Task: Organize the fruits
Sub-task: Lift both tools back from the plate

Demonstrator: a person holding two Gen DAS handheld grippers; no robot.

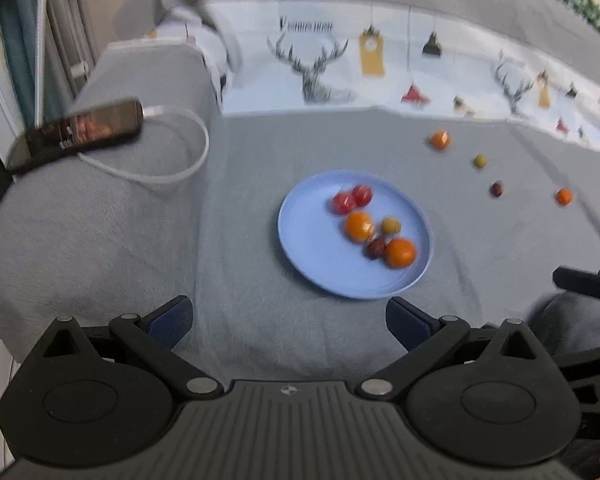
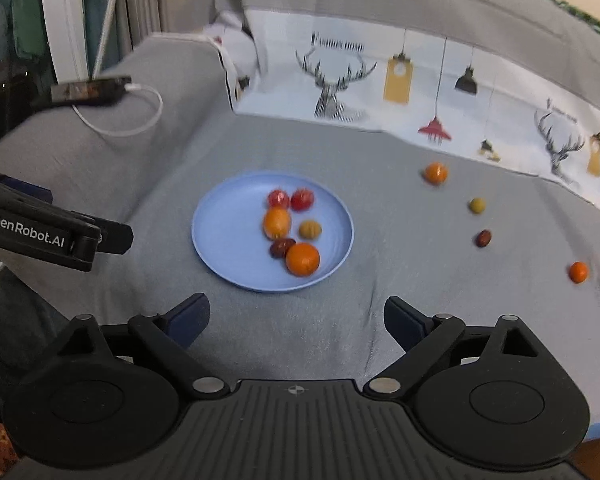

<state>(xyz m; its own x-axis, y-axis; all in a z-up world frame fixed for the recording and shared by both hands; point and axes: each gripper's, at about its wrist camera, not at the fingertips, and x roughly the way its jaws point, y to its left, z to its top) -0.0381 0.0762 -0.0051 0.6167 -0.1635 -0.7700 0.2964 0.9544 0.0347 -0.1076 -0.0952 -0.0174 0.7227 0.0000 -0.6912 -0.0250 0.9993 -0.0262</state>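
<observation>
Ahead, plate [image 1: 300, 240] of fruits beyond empty jaws

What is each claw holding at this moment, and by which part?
Nothing is held. The left claw and the right claw are both open and empty, above the grey cloth, near the blue plate of fruits.

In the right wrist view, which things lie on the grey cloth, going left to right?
Phone with white cable → blue plate of fruit → orange fruit → yellow-green fruit → dark red fruit → small orange fruit.
</observation>
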